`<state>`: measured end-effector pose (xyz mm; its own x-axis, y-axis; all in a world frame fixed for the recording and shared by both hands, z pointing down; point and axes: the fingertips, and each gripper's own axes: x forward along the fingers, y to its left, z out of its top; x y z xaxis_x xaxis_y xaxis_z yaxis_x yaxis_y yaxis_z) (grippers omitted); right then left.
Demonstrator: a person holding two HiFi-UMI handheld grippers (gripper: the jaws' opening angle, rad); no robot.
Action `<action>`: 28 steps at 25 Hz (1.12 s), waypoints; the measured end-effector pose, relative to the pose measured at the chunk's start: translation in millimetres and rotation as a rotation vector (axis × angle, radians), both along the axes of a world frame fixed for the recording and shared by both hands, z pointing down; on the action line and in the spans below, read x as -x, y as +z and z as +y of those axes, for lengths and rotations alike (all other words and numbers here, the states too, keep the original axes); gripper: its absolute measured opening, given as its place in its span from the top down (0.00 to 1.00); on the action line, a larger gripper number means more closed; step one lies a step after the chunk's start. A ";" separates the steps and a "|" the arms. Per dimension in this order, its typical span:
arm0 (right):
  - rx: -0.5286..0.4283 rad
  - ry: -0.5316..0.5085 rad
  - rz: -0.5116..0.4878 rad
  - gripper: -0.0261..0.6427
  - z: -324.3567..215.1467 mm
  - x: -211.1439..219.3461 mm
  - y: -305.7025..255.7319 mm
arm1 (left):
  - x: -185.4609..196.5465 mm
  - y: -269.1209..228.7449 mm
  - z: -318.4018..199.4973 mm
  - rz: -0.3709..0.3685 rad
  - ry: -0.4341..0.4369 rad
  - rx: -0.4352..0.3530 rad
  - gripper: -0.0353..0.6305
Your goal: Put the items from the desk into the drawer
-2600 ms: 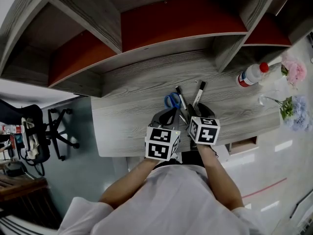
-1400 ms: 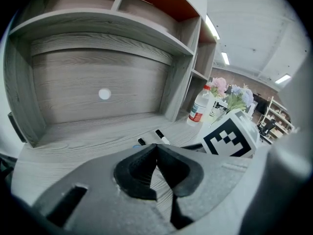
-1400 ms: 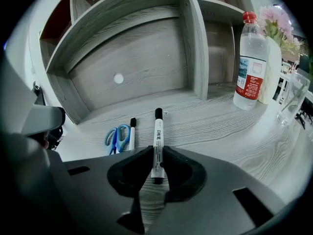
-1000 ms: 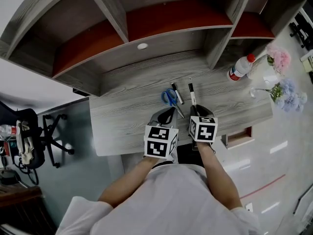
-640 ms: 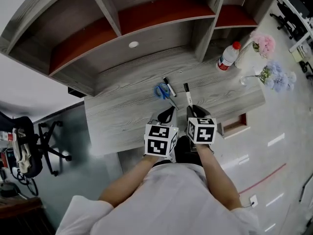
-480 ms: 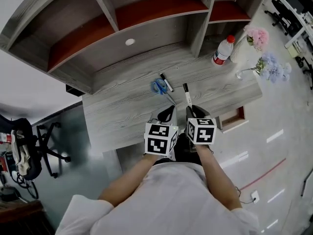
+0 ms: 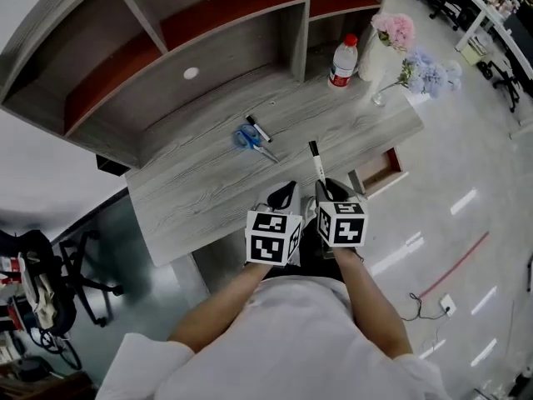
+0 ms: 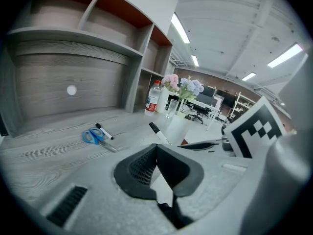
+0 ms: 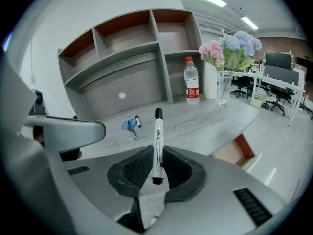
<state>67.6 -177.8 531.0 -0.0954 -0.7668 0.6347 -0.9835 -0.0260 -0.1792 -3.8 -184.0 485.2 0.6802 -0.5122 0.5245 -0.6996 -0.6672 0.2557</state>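
Note:
My right gripper [image 7: 326,188] is shut on a white marker with a black cap [image 7: 316,160], which sticks out forward between the pads [image 9: 157,142]. It hangs just off the desk's near edge, left of the open drawer [image 7: 377,172], whose reddish inside shows in the right gripper view [image 9: 240,151]. My left gripper [image 7: 286,195] is beside it, jaws closed together with nothing in them [image 8: 156,151]. On the desk [image 7: 191,190] lie blue-handled scissors [image 7: 248,138] and a second black marker [image 7: 258,128] side by side, also visible in the left gripper view as scissors [image 8: 96,138] and marker [image 8: 103,131].
A red-capped bottle [image 7: 342,60], a glass [image 7: 382,95] and vases of pink [image 7: 395,32] and blue flowers [image 7: 428,70] crowd the desk's far right end. Shelves [image 7: 208,15] rise behind the desk. An office chair [image 7: 50,282] stands at the left on the floor.
Both grippers have drawn back from the desk past its near edge, the right one carrying the marker. The scissors and second marker stayed in place, and the drawer now lies closer to the right gripper.

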 end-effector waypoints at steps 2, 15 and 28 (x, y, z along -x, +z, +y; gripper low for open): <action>-0.003 0.028 0.010 0.89 11.6 -10.5 -0.5 | -11.7 2.2 9.4 0.004 0.034 0.003 0.94; 0.003 0.203 0.010 0.89 63.1 -113.6 2.2 | -120.2 9.4 48.6 0.007 0.225 0.046 0.94; 0.072 0.299 -0.096 0.89 88.3 -206.4 56.4 | -207.4 41.5 61.1 -0.068 0.269 0.097 0.94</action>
